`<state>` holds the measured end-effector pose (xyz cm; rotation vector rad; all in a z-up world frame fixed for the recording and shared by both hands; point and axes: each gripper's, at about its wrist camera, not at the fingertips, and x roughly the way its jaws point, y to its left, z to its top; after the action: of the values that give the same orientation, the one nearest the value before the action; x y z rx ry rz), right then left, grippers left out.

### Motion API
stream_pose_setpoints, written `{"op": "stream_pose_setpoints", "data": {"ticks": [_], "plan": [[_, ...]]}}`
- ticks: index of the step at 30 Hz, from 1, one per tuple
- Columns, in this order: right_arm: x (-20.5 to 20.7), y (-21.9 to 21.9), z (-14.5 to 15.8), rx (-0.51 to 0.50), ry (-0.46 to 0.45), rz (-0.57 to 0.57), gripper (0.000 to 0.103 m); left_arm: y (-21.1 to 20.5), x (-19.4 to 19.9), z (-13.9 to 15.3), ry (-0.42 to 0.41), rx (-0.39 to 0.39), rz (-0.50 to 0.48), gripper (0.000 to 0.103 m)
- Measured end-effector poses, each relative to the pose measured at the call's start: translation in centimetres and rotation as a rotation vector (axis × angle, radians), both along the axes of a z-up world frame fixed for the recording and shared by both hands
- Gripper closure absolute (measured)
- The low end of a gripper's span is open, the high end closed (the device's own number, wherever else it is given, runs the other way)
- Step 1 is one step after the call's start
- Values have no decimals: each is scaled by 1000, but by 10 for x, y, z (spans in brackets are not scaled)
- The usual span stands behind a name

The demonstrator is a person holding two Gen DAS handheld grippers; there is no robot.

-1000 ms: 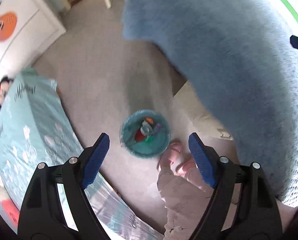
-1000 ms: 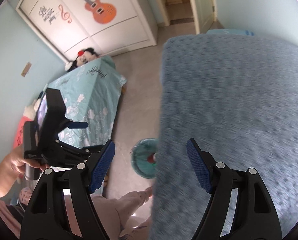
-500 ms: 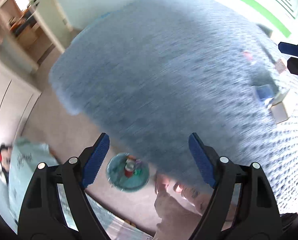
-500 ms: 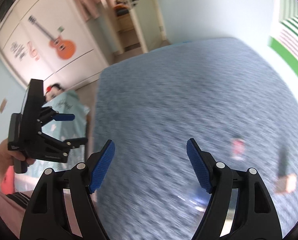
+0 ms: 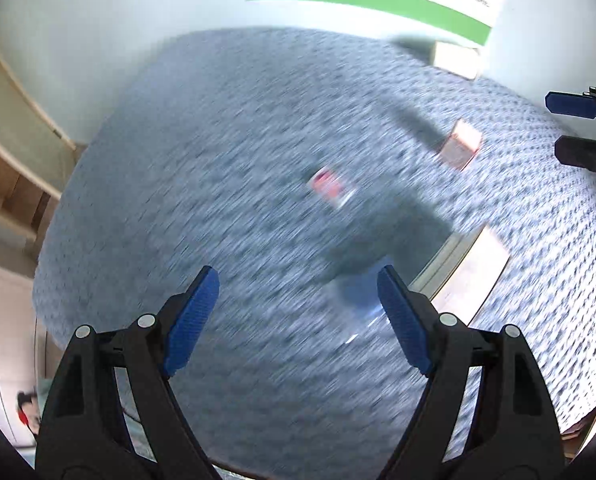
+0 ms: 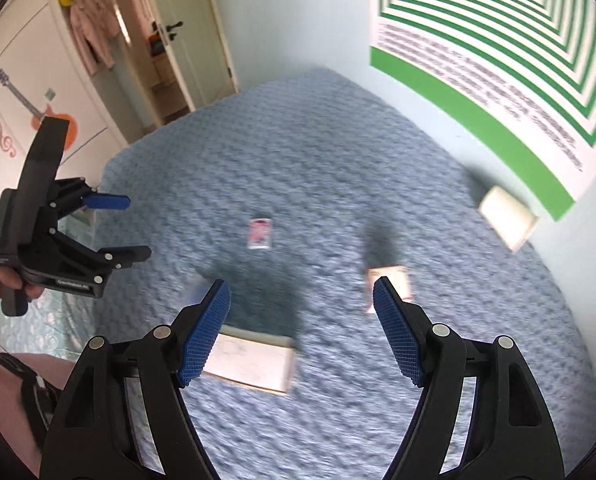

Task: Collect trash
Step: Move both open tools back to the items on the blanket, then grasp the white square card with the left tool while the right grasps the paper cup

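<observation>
Several pieces of trash lie on a blue bed (image 6: 337, 160). A small pink wrapper (image 6: 260, 233) lies mid-bed; it also shows in the left wrist view (image 5: 329, 186). A small peach carton (image 6: 389, 286) (image 5: 459, 146) lies to the right. A flat white box (image 6: 254, 362) (image 5: 469, 276) lies near, with a blurred blue item (image 5: 361, 296) beside it. My left gripper (image 5: 298, 320) is open and empty above the bed; it shows in the right wrist view (image 6: 118, 228). My right gripper (image 6: 301, 332) is open and empty above the white box.
A white block (image 6: 507, 220) sits at the bed's far edge by the wall with a green striped poster (image 6: 497, 40). A wardrobe with a guitar sticker (image 6: 38, 116) and an open door (image 6: 170, 40) stand at the left.
Both grippers swung up from the floor and its teal bin to face the bed top. The trash items on the bed have come into view. Both stay open.
</observation>
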<state>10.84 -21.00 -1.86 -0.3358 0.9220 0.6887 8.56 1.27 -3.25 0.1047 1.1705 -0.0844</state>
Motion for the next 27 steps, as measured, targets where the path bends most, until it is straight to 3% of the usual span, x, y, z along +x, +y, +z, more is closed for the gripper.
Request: {"op": "stream_pose_setpoints", "data": {"ticks": [7, 15, 27], "plan": [[45, -50, 1, -36, -17, 3, 29, -70, 43, 1, 11, 2, -24, 24], [110, -91, -12, -72, -21, 25, 29, -137, 84, -18, 52, 0, -31, 24], [177, -124, -64, -44, 46, 17, 29, -195, 125, -56, 135, 6, -53, 23]]}}
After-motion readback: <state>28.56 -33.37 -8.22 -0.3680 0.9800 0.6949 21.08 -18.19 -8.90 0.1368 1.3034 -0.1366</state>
